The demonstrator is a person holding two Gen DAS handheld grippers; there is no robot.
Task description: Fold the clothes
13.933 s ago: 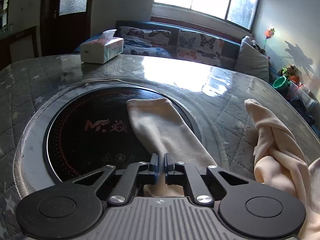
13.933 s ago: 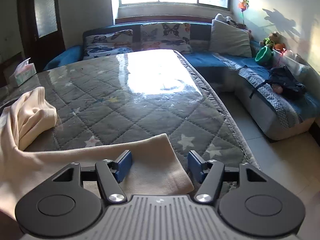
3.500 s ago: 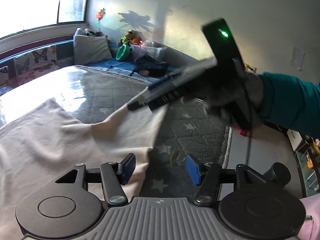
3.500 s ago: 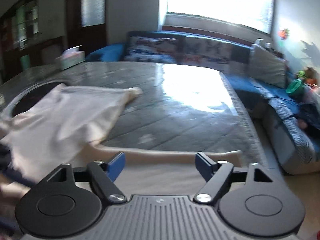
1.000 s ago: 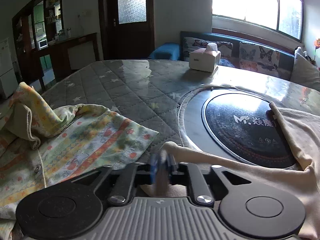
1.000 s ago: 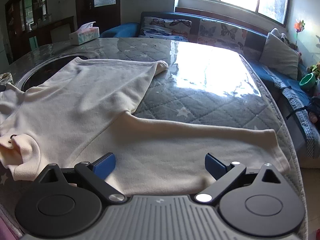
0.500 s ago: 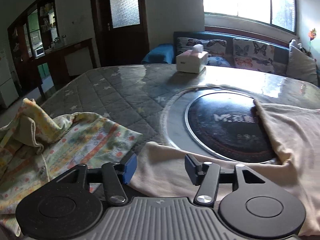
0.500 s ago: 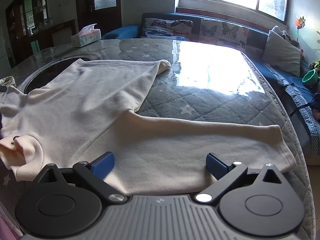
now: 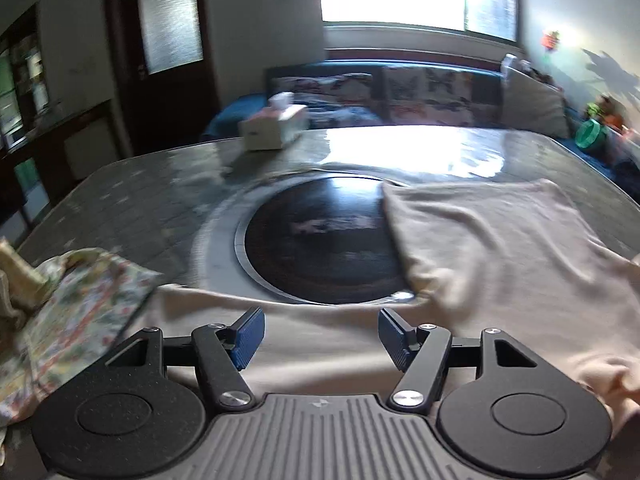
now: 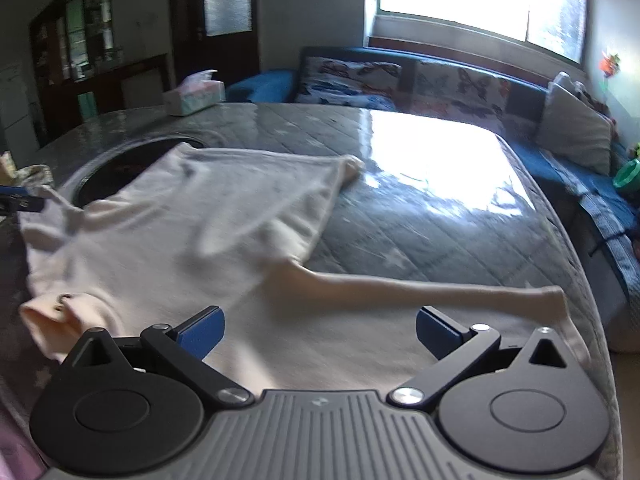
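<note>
A cream long-sleeved garment [image 9: 500, 248] lies spread flat on the quilted table, one sleeve [image 10: 440, 288] stretched toward the right edge. My left gripper [image 9: 320, 320] hovers over the near-left sleeve. Its jaws are opening, with cloth under them but nothing pinched between the blue pads. My right gripper [image 10: 320, 324] hangs over the garment's [image 10: 224, 216] near edge, jaws very wide and still opening, pressing on nothing. A blue fingertip of the left gripper [image 10: 16, 202] shows at the far left of the right wrist view.
A floral garment [image 9: 80, 312] lies crumpled at the near left. A round black hob [image 9: 320, 248] is set into the table [image 9: 140, 208], partly under the cream cloth. A tissue box [image 9: 276, 128] stands at the far side. A sofa [image 10: 400, 76] runs beyond.
My left gripper let go of the cream sleeve end, opened, and shifted right along the table. My right gripper widened slightly and stayed in place.
</note>
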